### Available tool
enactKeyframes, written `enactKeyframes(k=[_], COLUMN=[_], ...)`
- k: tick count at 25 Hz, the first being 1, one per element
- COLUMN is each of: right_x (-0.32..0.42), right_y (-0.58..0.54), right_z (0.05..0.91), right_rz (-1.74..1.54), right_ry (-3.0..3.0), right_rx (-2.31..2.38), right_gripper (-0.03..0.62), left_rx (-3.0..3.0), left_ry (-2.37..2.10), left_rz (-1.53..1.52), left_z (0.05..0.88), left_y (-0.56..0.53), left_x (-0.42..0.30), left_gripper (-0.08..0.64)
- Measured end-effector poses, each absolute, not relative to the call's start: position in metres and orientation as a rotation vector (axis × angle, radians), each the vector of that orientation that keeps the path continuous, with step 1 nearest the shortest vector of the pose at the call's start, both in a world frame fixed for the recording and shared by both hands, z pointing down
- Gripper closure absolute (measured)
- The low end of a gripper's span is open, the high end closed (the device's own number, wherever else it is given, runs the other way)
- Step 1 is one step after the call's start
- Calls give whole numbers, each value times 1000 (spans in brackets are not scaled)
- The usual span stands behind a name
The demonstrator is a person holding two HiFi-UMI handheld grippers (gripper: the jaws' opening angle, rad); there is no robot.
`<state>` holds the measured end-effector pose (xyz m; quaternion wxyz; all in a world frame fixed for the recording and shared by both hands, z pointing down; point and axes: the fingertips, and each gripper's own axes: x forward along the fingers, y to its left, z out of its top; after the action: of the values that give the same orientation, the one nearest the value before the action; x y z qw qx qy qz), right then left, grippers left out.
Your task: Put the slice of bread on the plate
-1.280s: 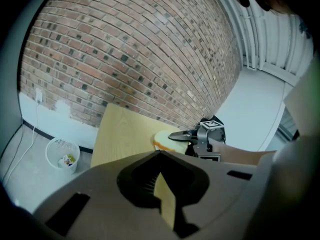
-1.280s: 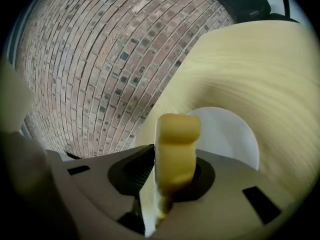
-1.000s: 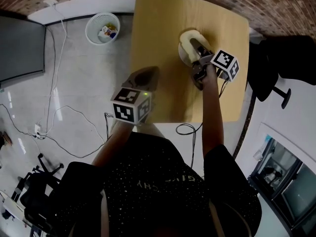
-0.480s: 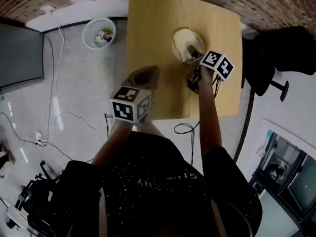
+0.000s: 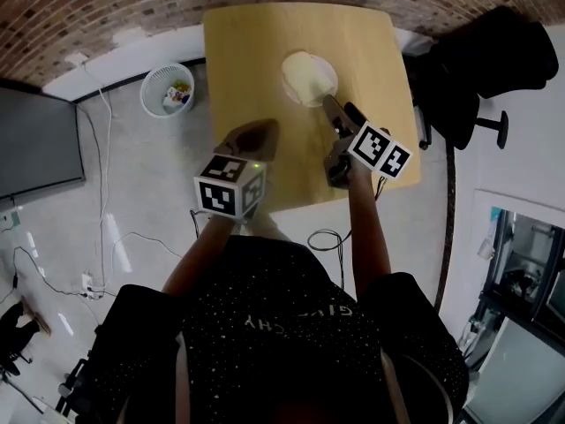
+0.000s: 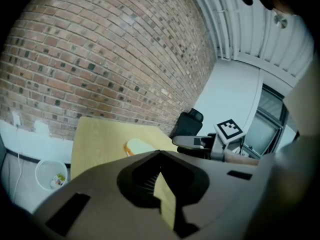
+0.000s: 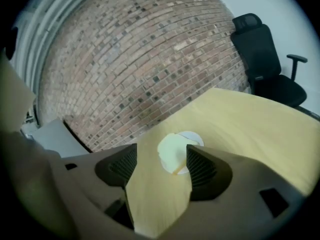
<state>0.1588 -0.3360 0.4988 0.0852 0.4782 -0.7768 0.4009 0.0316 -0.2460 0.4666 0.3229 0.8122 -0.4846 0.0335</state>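
Already seeing the slice of bread lying on the plate, toward the far side of the table; judging the job as good as done; holding the right gripper just near of the plate, jaws having just been opening and now standing wide apart with nothing between them; holding the left gripper over the near left edge of the table, well apart from the plate, jaws closed on nothing.

Worrying mainly about the right gripper, hanging so close to the rim; risking a clip on the plate with any careless swing toward the far side, sliding or tipping it; noting the bread appearing to overhang the near edge of the plate a little, so risking a nudge pushing it off onto the wood; minding also the cable hanging below the near edge of the table, liable to snag an arm.

Finding little to read: black-and-white square markers on the gripper cubes, carrying patterns, not words; pale lettering across the dark shirt, too warped to be making out; no label showing on plate, bread or table.
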Motion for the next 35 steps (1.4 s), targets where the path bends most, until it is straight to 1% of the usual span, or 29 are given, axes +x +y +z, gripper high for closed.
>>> enactKeyframes(k=[1,2,3,4,8,14,16,21,25,35], right_x=[158,158,161,163,164,166,168,171,175,182], right_y=[-326,-317,-308,-298,-261,-217,-210,-199,-192,-183], right_z=[486,474,461,447,402,364,361,353,354,351], right_rz=[1184,1171,1157,1150,1121,655,569,468,480,392], right_ry=[-2370,-2416,-2460,-2505,-2684,-2676,-2648,-2600,-2587,-2520], right_rx=[1421,1431,1456,1481,1490,1624,1657,1723,1761,1871], right_gripper=[276,316,430,576,581,581,581,581,581,581], left_rx=[2169,2206,2238,2265,2357,2509,2533,2599,2603,2644], left_ry=[-1264,-1255,-1245,-1235,-1201,-1134,-1119,-1063,-1059,-1044], left_rz=[97,107,116,122,118,77,72,100,96,51], left_z=[458,451,444,437,412,379,377,374,376,371], left_y=[-246,-246,-245,-244,-233,-211,-204,-192,-189,-189], left_x=[36,39,43,47,58,80,88,102,101,102], left_gripper=[551,551,551,551,551,551,551,551,551,551])
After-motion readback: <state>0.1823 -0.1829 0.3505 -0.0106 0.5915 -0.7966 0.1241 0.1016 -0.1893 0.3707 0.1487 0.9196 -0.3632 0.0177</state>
